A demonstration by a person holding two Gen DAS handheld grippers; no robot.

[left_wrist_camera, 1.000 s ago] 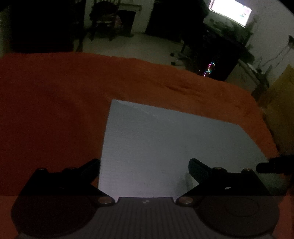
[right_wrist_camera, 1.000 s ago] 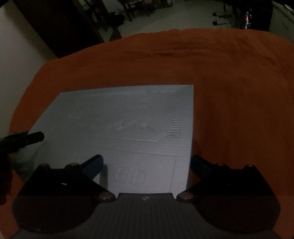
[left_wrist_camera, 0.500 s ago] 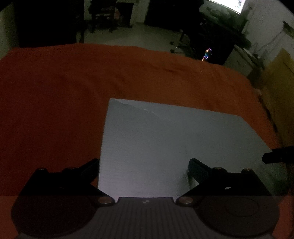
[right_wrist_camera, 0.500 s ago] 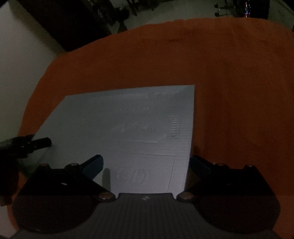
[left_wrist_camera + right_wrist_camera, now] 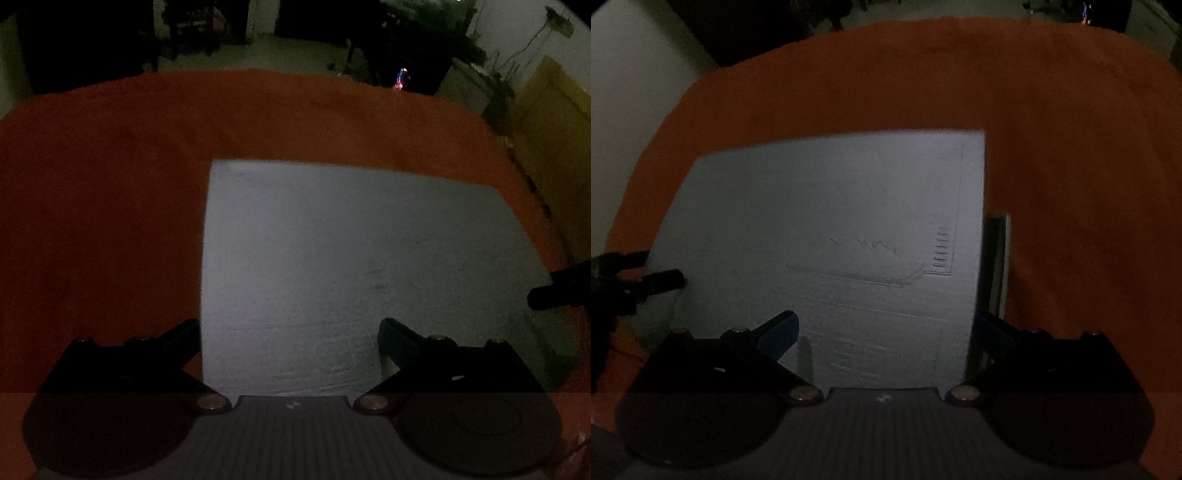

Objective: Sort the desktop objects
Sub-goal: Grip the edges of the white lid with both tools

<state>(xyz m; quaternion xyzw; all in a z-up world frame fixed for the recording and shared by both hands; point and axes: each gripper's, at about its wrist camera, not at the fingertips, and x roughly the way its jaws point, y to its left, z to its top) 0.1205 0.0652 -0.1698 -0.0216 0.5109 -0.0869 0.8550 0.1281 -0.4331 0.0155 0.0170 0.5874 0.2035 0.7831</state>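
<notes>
A pale grey-white flat sheet [image 5: 332,258] with faint embossed lines [image 5: 831,206] lies on an orange cloth [image 5: 103,184]. My left gripper [image 5: 290,332] is open and straddles the sheet's near left corner, with the left finger just off the sheet's left edge. My right gripper [image 5: 886,328] is open over the sheet's near right corner, its right finger just past the right edge. A dark strip with a thin pale rim [image 5: 997,258] shows along that right edge. Each gripper's dark fingertips appear in the other's view [image 5: 561,291] [image 5: 646,280].
The orange cloth [image 5: 1071,147] covers the whole table, with its far edge rounded. Beyond it the room is dim, with dark furniture [image 5: 406,44] and a yellowish box [image 5: 554,129] at the right. A pale wall [image 5: 628,92] stands on the left.
Both cameras have tilted down and come closer, so the sheet fills more of each view. A dark strip now shows along the sheet's right edge. Both grippers stay open.
</notes>
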